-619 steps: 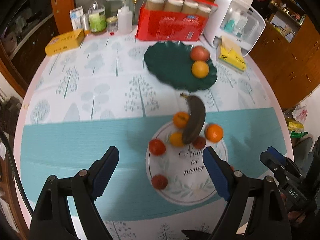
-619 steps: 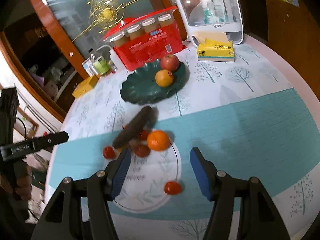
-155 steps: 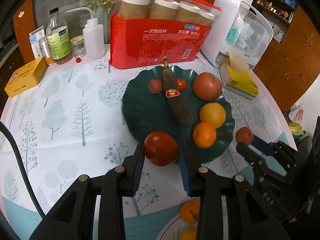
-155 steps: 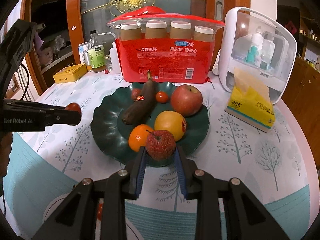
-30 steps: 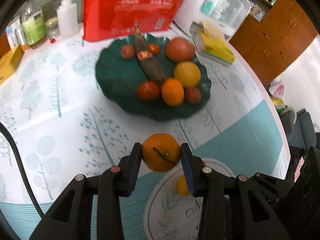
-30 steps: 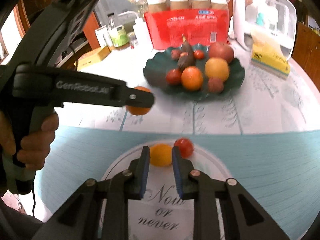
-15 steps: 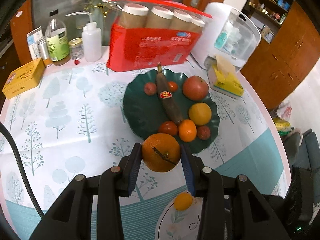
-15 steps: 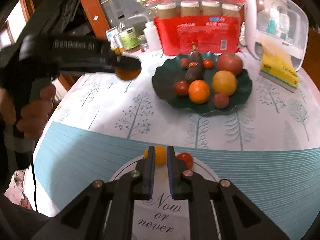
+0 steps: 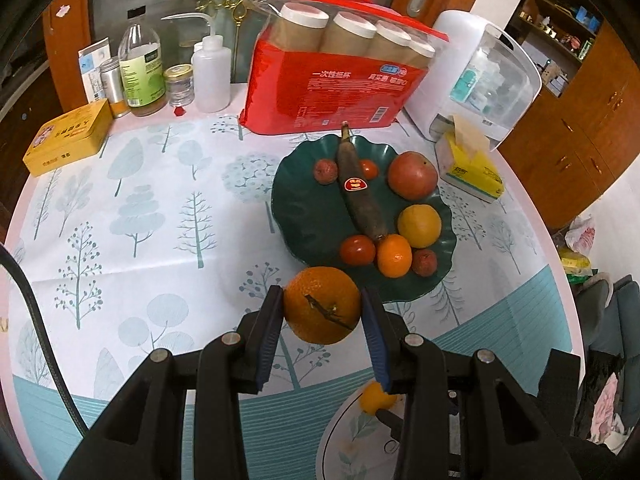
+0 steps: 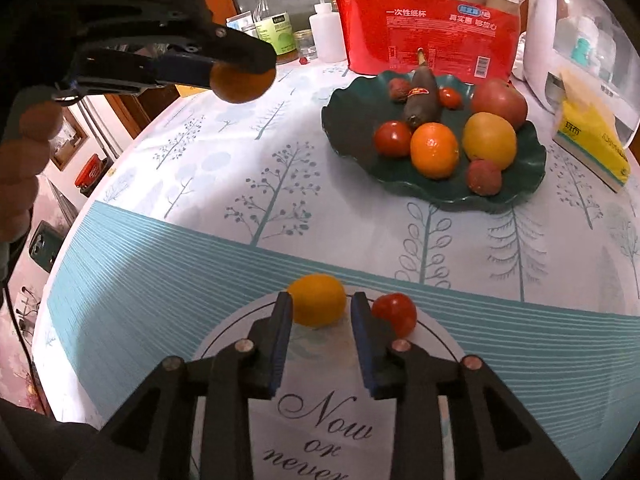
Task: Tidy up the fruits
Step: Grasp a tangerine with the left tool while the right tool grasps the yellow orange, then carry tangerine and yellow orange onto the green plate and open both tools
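Observation:
My left gripper [image 9: 322, 312] is shut on a large orange [image 9: 322, 310] and holds it in the air, near of and left of the dark green plate [image 9: 304, 204]. The plate holds a dark banana [image 9: 359, 196], an apple [image 9: 412, 176] and several smaller fruits. In the right wrist view the left gripper with the orange [image 10: 242, 80] is high at the left. My right gripper [image 10: 319, 312] is open, its fingers either side of a small yellow citrus [image 10: 317, 299] on the round white print. A small red tomato [image 10: 394, 314] lies just right of it.
A red pack of paper cups [image 9: 332, 84] stands behind the plate. A white dispenser [image 9: 484, 80] and a yellow tissue pack [image 9: 470, 168] are at the back right. Bottles [image 9: 142, 68] and a yellow tin [image 9: 66, 136] are at the back left.
My left gripper has carried the orange up and back toward the plate. My right gripper has opened wider and moved closer around the yellow citrus.

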{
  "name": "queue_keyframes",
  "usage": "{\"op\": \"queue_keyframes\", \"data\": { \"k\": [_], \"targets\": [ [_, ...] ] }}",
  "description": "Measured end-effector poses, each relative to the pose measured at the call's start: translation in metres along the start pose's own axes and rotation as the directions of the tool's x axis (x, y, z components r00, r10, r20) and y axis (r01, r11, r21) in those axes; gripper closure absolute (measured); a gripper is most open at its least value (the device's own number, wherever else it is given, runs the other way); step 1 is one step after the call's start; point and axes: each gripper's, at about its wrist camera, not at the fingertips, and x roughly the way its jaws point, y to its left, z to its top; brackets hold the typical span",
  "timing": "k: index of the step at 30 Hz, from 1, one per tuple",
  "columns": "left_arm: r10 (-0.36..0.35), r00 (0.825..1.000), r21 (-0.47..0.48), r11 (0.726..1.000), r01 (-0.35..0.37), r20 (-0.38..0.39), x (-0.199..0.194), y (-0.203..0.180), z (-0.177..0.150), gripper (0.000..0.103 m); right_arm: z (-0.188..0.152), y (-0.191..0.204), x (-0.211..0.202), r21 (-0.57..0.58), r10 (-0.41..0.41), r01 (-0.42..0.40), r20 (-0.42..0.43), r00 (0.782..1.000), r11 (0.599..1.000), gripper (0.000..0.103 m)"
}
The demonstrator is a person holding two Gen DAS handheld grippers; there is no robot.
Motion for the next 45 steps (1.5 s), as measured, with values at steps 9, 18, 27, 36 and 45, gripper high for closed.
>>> {"op": "queue_keyframes", "data": {
  "k": [9, 18, 27, 36, 45],
  "targets": [
    [0.02, 1.0, -0.032, 0.999, -0.02, -0.002, 0.001, 0.006, -0.003, 0.065, 0.001, 0.006, 0.011, -0.034, 0.009, -0.009, -0.007, 1.0, 0.999, 0.067],
    [0.018, 1.0, -0.036, 0.999, -0.018, -0.006, 0.004, 0.006, -0.001, 0.065, 0.003, 0.007, 0.016, -0.063, 0.012, -0.014, -0.021, 1.0, 0.998, 0.067],
    [0.012, 1.0, -0.035, 0.999, -0.012, -0.011, 0.021, 0.003, 0.008, 0.065, 0.018, 0.002, 0.012, -0.07, 0.037, -0.038, -0.016, 0.999, 0.997, 0.067],
    [0.04, 0.999, -0.058, 0.998, -0.04, 0.006, 0.041, 0.012, 0.025, 0.065, 0.063, -0.026, -0.006, -0.066, -0.005, 0.012, 0.095, 0.995, 0.998, 0.067],
    [0.057, 0.998, -0.048, 0.997, -0.056, 0.023, 0.064, 0.015, 0.049, 0.065, 0.109, -0.065, -0.01, -0.028, -0.065, 0.071, 0.194, 0.979, 0.997, 0.067]
  ]
}}
